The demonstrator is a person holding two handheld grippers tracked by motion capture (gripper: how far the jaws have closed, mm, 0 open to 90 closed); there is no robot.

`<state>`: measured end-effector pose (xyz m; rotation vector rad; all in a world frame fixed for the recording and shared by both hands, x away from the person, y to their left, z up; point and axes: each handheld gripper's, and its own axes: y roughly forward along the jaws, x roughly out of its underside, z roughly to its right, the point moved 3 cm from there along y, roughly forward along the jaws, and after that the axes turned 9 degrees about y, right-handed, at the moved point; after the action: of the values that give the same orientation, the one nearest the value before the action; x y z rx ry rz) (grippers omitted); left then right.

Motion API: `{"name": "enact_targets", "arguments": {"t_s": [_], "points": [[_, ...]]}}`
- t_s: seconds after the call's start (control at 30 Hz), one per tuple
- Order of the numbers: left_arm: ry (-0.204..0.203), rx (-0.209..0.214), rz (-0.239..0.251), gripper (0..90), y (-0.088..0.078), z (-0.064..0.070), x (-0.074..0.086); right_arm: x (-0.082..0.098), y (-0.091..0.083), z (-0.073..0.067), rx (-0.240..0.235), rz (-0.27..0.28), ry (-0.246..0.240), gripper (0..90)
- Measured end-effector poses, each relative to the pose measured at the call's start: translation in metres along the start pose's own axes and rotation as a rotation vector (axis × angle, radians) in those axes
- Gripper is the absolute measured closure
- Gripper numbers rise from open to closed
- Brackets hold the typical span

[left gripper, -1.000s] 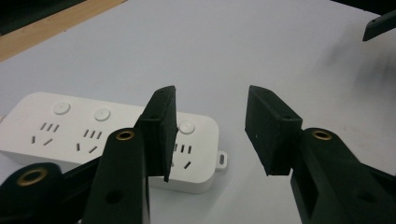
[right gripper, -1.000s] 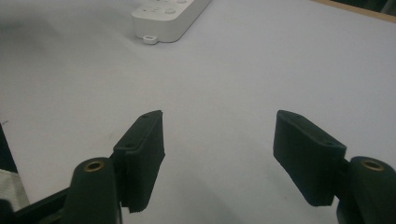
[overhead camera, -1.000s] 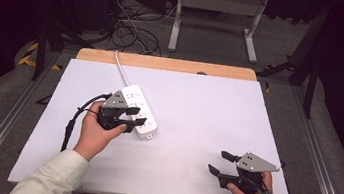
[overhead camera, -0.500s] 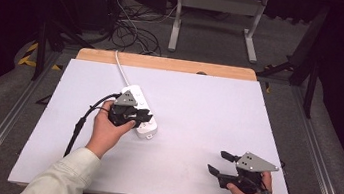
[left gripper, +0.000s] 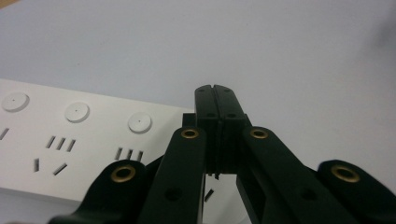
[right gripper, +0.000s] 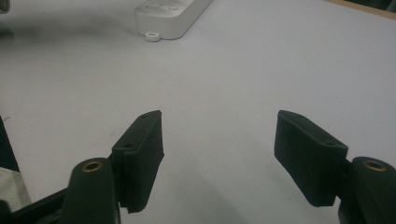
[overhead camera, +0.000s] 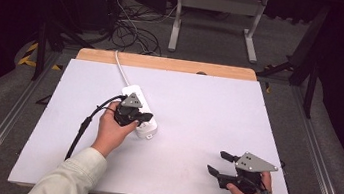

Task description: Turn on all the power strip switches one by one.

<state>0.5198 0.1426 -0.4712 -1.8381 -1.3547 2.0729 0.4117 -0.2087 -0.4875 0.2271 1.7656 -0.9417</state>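
A white tabletop (overhead camera: pixel 218 113) with a pale wooden strip (overhead camera: pixel 164 64) along its far edge stands in a dim room. The floor (overhead camera: pixel 208 36) beyond is grey. On it, behind the table, lies a tangle of dark cables (overhead camera: pixel 130 33), and beside them stand the pale metal legs of a frame (overhead camera: pixel 214 27). Yellow and black hazard tape (overhead camera: pixel 29 53) marks the floor at far left. The background is near black

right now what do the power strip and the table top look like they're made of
Power strip: looks like hard white plastic, smooth and matte, with crisp moulded slots and round buttons. Table top: pale matte sheet, perhaps laminate or board, over a wooden edge with a tan, grainy look.
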Motion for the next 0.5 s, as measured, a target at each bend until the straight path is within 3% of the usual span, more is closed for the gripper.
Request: {"name": "enact_targets", "arguments": {"t_s": [0.1, 0.17, 0.23, 0.5], "points": [[-0.015, 0.010, -0.011, 89.8, 0.003, 0.000, 0.001, 0.000, 0.000, 0.000, -0.003, 0.000, 0.003, 33.5], [-0.067, 0.050, -0.001, 89.8, 0.006, -0.001, 0.002, 0.000, 0.000, 0.000, -0.005, 0.001, 0.005, 33.3], [-0.087, 0.053, 0.001, 89.8, 0.008, -0.002, 0.003, 0.000, 0.000, 0.000, -0.009, 0.001, 0.007, 33.2], [-0.041, 0.025, -0.036, 89.9, 0.014, 0.000, 0.004, 0.000, 0.000, 0.000, -0.013, 0.001, 0.010, 33.1]]}}
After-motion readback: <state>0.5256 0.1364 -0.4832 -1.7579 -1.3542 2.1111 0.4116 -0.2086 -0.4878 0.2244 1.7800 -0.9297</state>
